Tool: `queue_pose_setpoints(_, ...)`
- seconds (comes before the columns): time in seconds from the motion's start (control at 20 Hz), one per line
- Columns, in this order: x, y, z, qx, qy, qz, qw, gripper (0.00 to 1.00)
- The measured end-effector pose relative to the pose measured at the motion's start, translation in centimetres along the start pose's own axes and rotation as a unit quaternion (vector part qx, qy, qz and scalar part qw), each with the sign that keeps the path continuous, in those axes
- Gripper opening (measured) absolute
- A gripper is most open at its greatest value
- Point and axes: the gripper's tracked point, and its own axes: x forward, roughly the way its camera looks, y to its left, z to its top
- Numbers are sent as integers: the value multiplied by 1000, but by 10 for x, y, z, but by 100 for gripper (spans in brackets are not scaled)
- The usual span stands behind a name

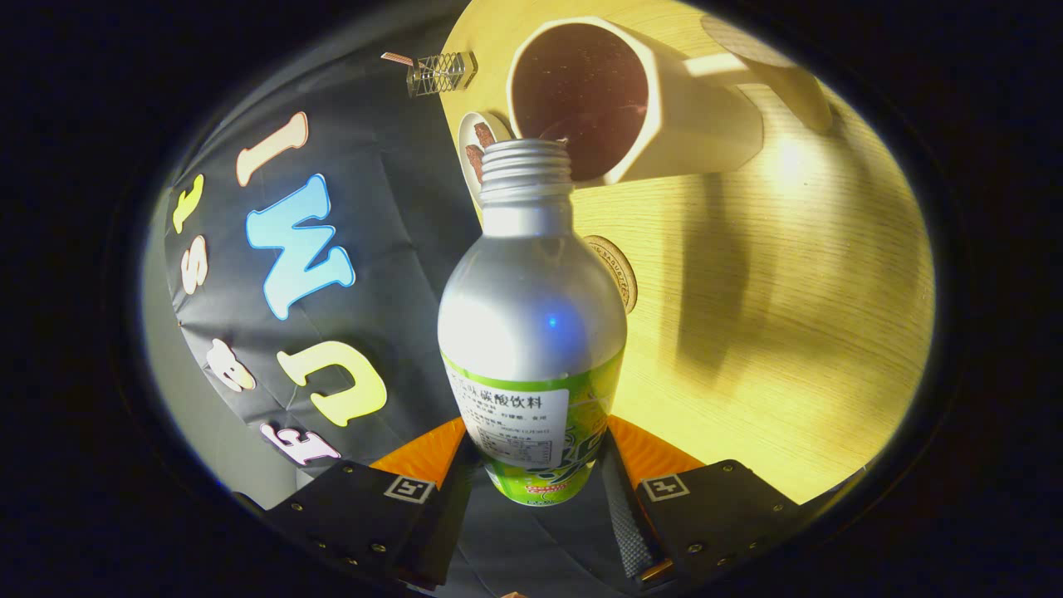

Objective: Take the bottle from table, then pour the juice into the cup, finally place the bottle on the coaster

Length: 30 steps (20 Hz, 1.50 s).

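Observation:
My gripper [533, 469] is shut on the silver bottle [531, 324], with both fingers pressing its green-labelled lower body. The bottle is uncapped and tipped over, its threaded mouth [526, 158] right at the rim of the white cup [631, 100]. Dark liquid fills the inside of the cup. A round cork coaster [619, 270] lies on the wooden table [789, 332] just beyond the bottle's shoulder, partly hidden by it.
A small round dish with brown pieces [477, 145] sits by the cup, near the table edge. A clear ribbed item [440, 73] lies at the table's far edge. Another round flat thing [747, 41] rests beyond the cup's handle.

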Motion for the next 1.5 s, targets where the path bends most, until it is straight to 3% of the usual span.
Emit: queue_pose_setpoints(1.5,-9,21,-2,70,6,24,997,75)
